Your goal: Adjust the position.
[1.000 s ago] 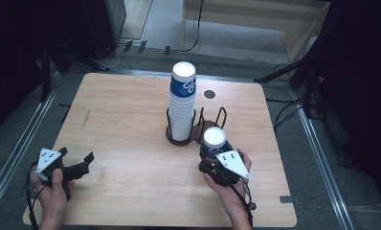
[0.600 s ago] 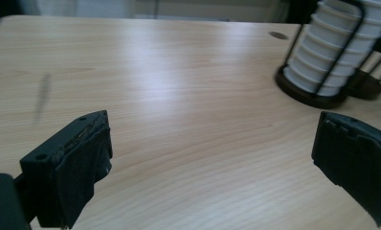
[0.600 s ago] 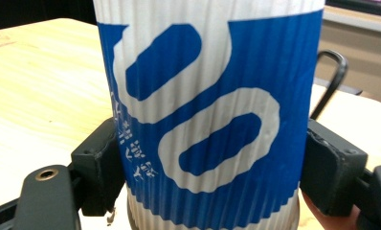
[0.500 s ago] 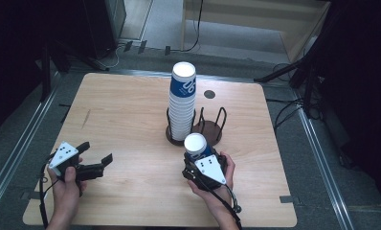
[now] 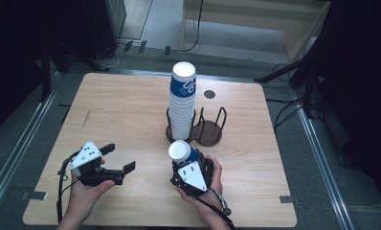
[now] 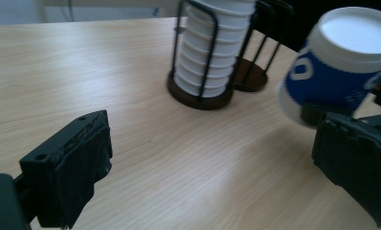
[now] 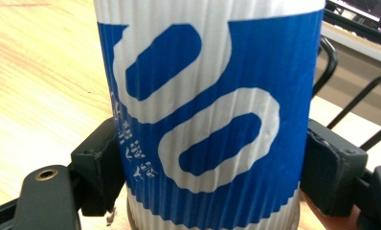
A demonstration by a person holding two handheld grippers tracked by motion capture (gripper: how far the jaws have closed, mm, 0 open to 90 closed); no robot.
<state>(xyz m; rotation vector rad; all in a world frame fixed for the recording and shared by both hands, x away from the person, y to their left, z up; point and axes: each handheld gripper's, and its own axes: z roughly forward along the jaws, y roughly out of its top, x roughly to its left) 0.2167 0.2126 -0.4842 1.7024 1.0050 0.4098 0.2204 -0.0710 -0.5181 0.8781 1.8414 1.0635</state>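
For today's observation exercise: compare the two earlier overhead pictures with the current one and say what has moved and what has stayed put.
The right gripper, shut on a single blue and white cup, has carried it away from the wire rack toward the person and a little leftward. The left gripper, open, has moved inward toward the table's middle. The tall stack of cups, the rack and the table stayed as they were.

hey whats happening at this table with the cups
A person holds a hand-held gripper in each hand. The right hand-held gripper is shut on a blue and white paper cup, held upside down just in front of the black wire cup holder. One side of the holder carries a tall stack of cups; the other side is empty. The left hand-held gripper is open, holds nothing, and points toward the held cup over the wooden table.
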